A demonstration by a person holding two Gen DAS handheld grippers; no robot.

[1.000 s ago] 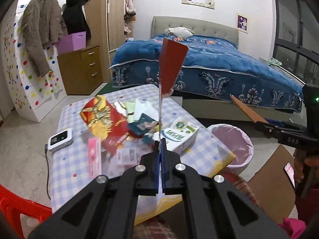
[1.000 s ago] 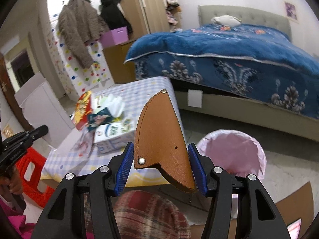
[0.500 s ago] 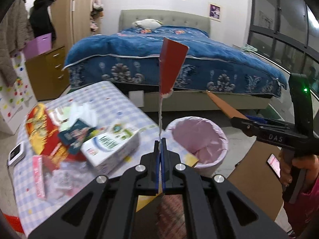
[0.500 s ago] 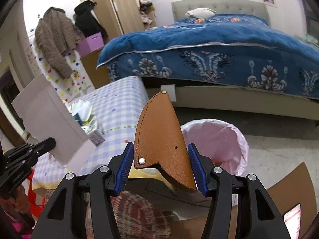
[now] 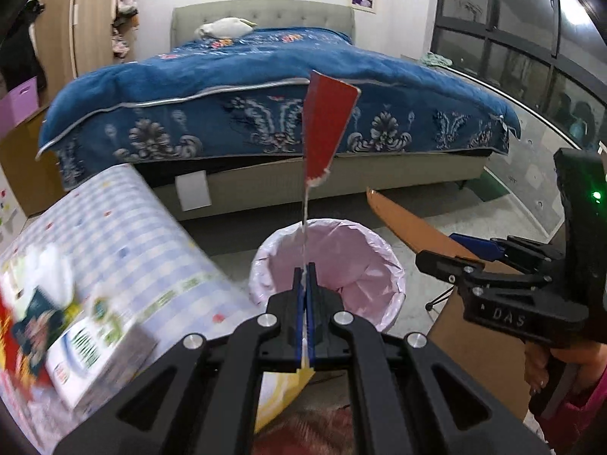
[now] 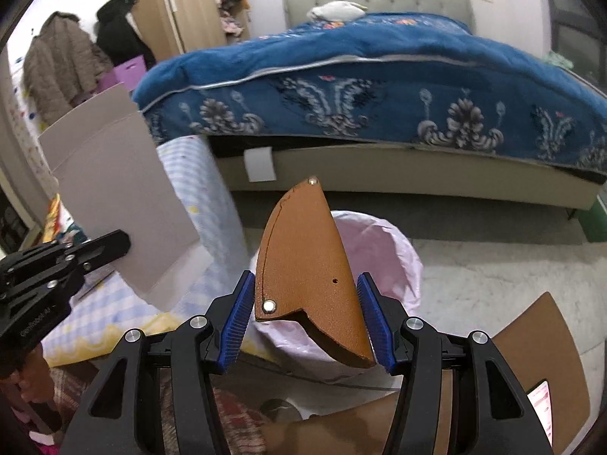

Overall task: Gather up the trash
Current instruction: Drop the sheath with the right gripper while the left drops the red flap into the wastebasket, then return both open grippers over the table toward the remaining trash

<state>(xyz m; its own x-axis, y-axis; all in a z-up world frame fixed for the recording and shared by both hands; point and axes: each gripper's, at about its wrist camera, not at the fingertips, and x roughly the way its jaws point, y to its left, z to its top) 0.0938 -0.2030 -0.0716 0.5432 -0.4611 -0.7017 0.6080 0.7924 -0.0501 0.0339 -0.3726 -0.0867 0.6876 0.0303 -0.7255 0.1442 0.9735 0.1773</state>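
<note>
Left gripper (image 5: pixel 304 280) clenched on red card (image 5: pixel 327 129), right gripper (image 6: pixel 303 314) grasping brown leather sheath (image 6: pixel 307 265), both near pink-lined bin (image 5: pixel 353 265).

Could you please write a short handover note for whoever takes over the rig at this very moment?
Left gripper: shut on a thin card, red on one face, held edge-on above the bin.
Right gripper: shut on a brown leather-like piece, also poised over the bin.
Pink-lined bin: on the floor beside the checked table.
Done: both pieces picked up.
Left: release both into the bin, then clear the wrappers and carton on the table.
</note>
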